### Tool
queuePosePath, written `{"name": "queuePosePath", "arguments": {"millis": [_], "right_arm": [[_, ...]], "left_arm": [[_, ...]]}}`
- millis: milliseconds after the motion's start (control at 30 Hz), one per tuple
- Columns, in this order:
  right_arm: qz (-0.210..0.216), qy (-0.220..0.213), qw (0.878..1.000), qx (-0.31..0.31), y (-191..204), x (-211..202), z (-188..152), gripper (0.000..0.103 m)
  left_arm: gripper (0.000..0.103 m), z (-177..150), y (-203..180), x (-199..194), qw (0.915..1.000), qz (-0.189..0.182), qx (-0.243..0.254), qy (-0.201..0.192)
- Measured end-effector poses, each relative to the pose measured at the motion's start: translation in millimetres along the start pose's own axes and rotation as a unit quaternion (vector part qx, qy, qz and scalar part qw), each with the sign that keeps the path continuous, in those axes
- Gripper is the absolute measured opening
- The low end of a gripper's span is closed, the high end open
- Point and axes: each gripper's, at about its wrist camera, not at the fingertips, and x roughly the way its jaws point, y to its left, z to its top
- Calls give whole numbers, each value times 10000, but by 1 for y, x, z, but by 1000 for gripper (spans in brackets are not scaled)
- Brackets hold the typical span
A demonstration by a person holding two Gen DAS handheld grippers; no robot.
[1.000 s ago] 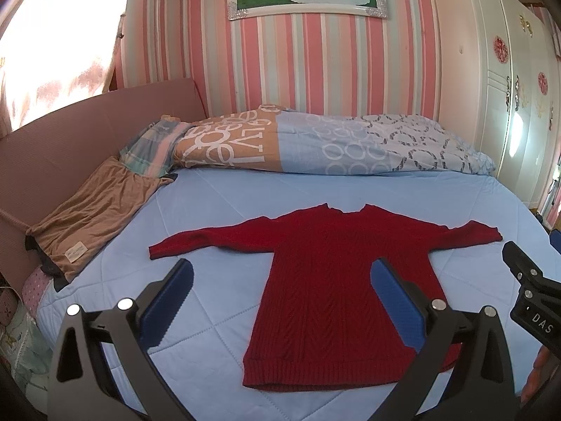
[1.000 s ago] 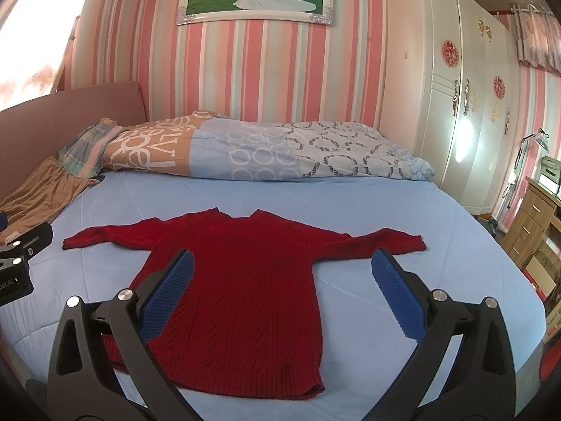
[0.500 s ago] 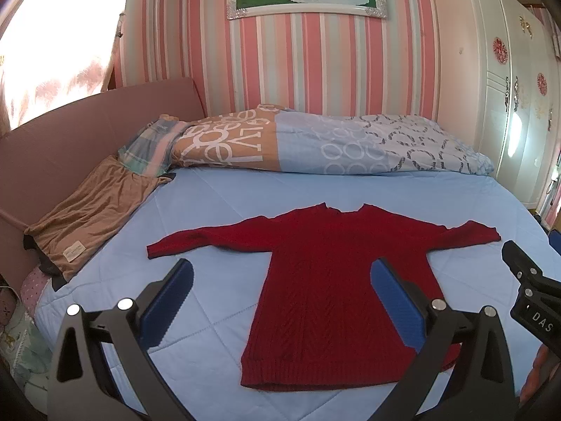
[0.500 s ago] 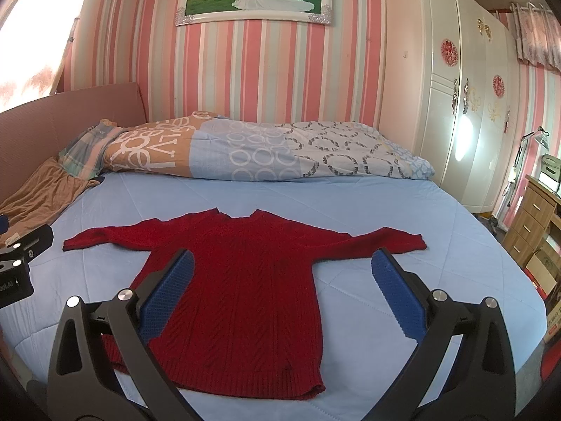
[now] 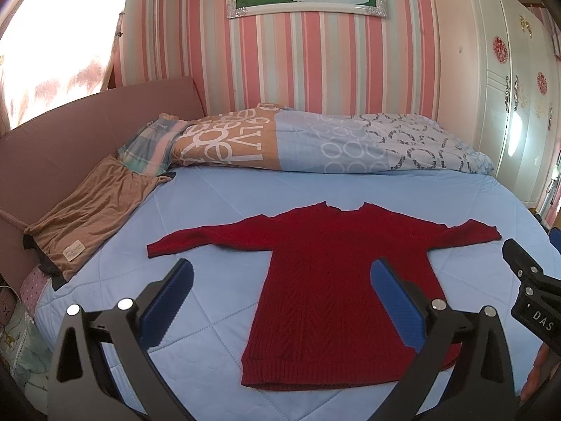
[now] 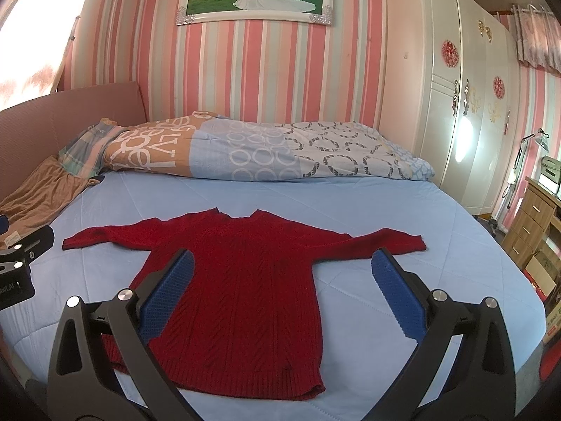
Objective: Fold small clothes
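A dark red knitted sweater (image 5: 336,280) lies flat on the light blue bed (image 5: 217,210), sleeves spread to both sides, hem toward me. It also shows in the right wrist view (image 6: 242,291). My left gripper (image 5: 280,294) is open and empty, held above the sweater's left half near the hem. My right gripper (image 6: 280,291) is open and empty, held above the sweater's right half. The right gripper's body shows at the right edge of the left wrist view (image 5: 529,291).
A patterned folded quilt (image 5: 315,140) lies across the head of the bed. A brown garment (image 5: 91,210) lies at the left edge by the pink headboard (image 5: 70,133). A white wardrobe (image 6: 455,105) and a wooden drawer unit (image 6: 533,217) stand to the right.
Both grippers have drifted slightly; the sweater sits a touch lower in the views. Nothing was grasped or moved.
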Motion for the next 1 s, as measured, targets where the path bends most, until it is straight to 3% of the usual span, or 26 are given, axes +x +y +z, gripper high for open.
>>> {"name": "queuePosePath", "arguments": {"millis": [500, 1000], "right_arm": [[1, 41, 10000, -29, 3, 4, -2, 100], [83, 254, 9996, -30, 4, 41, -14, 100]], "left_arm": [[101, -3, 0, 8, 10000, 8, 2, 54], [101, -11, 1, 34, 9998, 24, 142, 140]]}}
